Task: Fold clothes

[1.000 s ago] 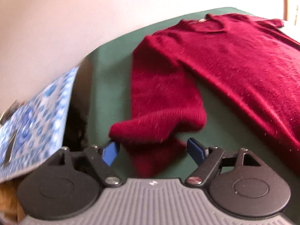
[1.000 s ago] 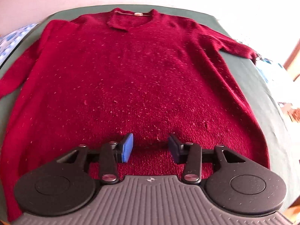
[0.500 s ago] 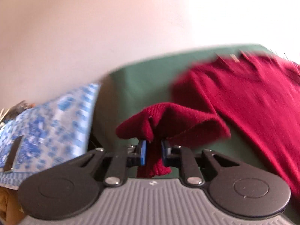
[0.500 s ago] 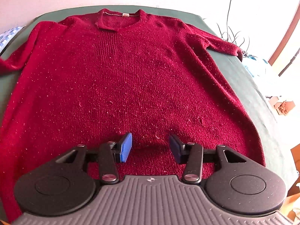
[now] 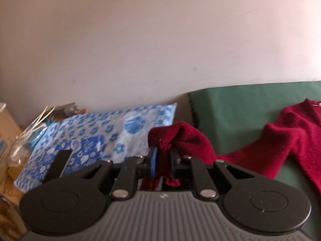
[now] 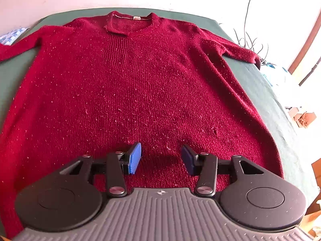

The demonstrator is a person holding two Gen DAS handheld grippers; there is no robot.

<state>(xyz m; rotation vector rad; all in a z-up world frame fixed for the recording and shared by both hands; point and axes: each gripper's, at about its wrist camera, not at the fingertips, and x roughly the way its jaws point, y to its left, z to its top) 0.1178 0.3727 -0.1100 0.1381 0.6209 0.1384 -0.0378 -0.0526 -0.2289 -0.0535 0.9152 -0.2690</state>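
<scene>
Clearly the left hand-held gripper (image 5: 162,161) is clamped on the cuff of the left sleeve (image 5: 180,138), holding it raised at the frame's centre so the sleeve can swing free of the green bench (image 5: 230,108). Lower centre in the right wrist view, the right hand-held gripper (image 6: 161,157) hangs with jaws apart over the hem, gripping nothing. Beyond it the red sweater (image 6: 140,80) lies spread flat, collar toward the top, body unfolded.
</scene>
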